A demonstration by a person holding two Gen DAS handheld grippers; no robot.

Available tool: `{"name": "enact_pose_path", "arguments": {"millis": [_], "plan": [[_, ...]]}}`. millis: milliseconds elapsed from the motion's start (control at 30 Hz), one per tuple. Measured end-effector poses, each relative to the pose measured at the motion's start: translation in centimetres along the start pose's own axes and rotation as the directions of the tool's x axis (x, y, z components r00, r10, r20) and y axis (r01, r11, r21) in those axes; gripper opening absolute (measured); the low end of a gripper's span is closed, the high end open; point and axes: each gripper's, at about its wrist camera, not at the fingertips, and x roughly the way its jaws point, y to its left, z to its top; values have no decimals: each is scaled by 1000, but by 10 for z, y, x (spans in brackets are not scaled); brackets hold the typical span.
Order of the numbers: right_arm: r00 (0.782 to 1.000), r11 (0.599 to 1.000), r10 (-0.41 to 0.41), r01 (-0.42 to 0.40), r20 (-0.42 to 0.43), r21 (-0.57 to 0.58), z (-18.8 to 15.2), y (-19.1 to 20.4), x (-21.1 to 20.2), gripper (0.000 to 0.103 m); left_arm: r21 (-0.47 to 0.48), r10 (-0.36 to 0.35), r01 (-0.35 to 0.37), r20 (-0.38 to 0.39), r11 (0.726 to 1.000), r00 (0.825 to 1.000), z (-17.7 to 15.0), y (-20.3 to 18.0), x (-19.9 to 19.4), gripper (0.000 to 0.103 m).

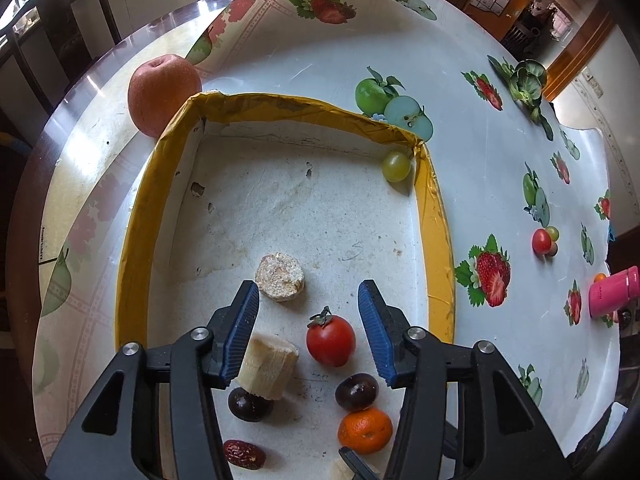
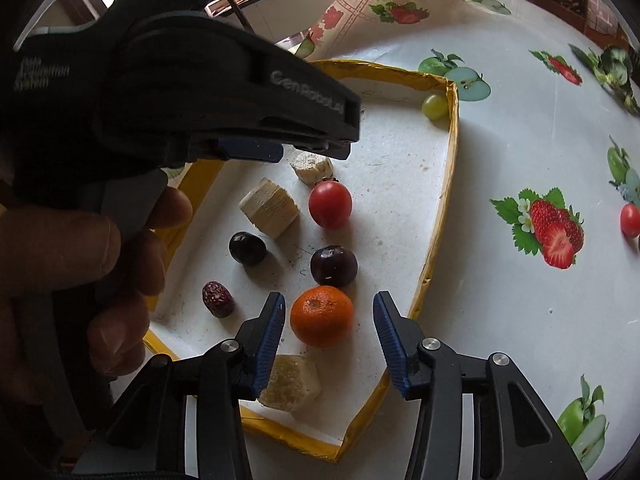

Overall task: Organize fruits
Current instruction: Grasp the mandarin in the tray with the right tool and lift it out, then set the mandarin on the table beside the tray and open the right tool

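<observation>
A yellow-rimmed tray (image 1: 434,216) with a white floor holds the fruit. My left gripper (image 1: 308,292) hangs open over it. A cherry tomato (image 1: 331,340) lies loose between its fingers and a banana piece (image 1: 268,366) lies beside the left one. A banana slice (image 1: 281,277) lies just ahead. My right gripper (image 2: 330,304) is open around a mandarin (image 2: 322,316), with a gap on each side. Two dark cherries (image 2: 334,266) (image 2: 247,248), a red date (image 2: 218,299), another banana chunk (image 2: 290,382) and a green grape (image 1: 396,165) also lie in the tray.
A large apple (image 1: 164,94) rests on the table against the tray's far left corner. On the fruit-print cloth to the right lie a cherry tomato with a grape (image 1: 542,241), a pink bottle (image 1: 614,290) and a leafy green (image 1: 528,80). A person's hand (image 2: 80,248) fills the right wrist view's left side.
</observation>
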Motion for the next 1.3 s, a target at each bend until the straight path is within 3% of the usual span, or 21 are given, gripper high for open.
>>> {"name": "enact_pose_path", "arguments": {"millis": [67, 233, 367, 733, 1000, 1300], "plan": [[1000, 1000, 20, -20, -15, -1, -2, 2, 1, 33, 7, -3, 3, 6, 1000, 1000, -3, -5, -6, 50], [998, 1000, 22, -22, 67, 3, -14, -4, -34, 32, 29, -21, 20, 32, 999, 999, -9, -20, -25, 50], [993, 998, 9, -17, 119, 66, -31, -31, -72, 32, 57, -49, 46, 44, 997, 998, -18, -42, -38, 50], [985, 947, -146, 110, 97, 301, -113, -129, -129, 32, 172, -105, 101, 10, 980, 994, -56, -120, -48, 54], [978, 917, -186, 139, 92, 374, -143, -163, -141, 32, 242, -114, 114, -12, 964, 993, -77, -159, -50, 54], [975, 900, -204, 149, 93, 409, -143, -184, -132, 32, 267, -106, 112, -37, 957, 994, -89, -176, -44, 54]]}}
